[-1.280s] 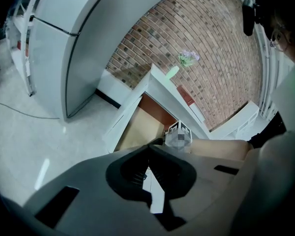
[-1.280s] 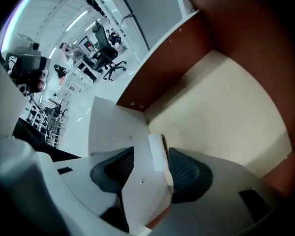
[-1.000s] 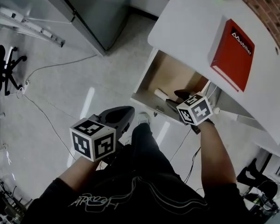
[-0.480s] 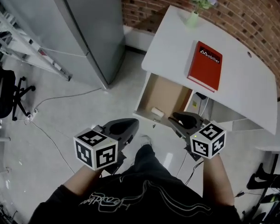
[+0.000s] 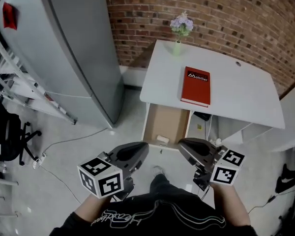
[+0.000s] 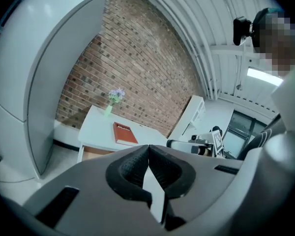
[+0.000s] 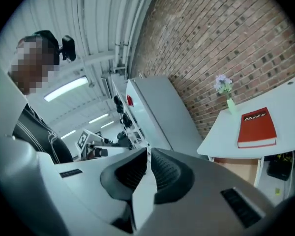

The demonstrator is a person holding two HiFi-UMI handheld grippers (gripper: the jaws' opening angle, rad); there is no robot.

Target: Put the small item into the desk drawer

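Small item (image 5: 162,139): pale, oblong, lay inside the desk drawer (image 5: 160,119), on its brown bottom close to the front edge, left of centre. In the head view it sat between the tips of the two tongs and a little beyond them, clear of both.

Left tongs (image 5: 145,146): pressed together at the tips, nothing between them in the left gripper view (image 6: 148,149); held out over the floor, short of the drawer front.

Right tongs (image 5: 181,142): pressed together too, empty in the right gripper view (image 7: 148,154); near the drawer's front right corner, not touching it.

Drawer: pulled out from under the left part of the white counter (image 5: 236,90); the small item was the one thing seen in it.

On the counter: red book (image 5: 196,86) lying flat above the drawer, vase of flowers (image 5: 179,31) at the far left corner.
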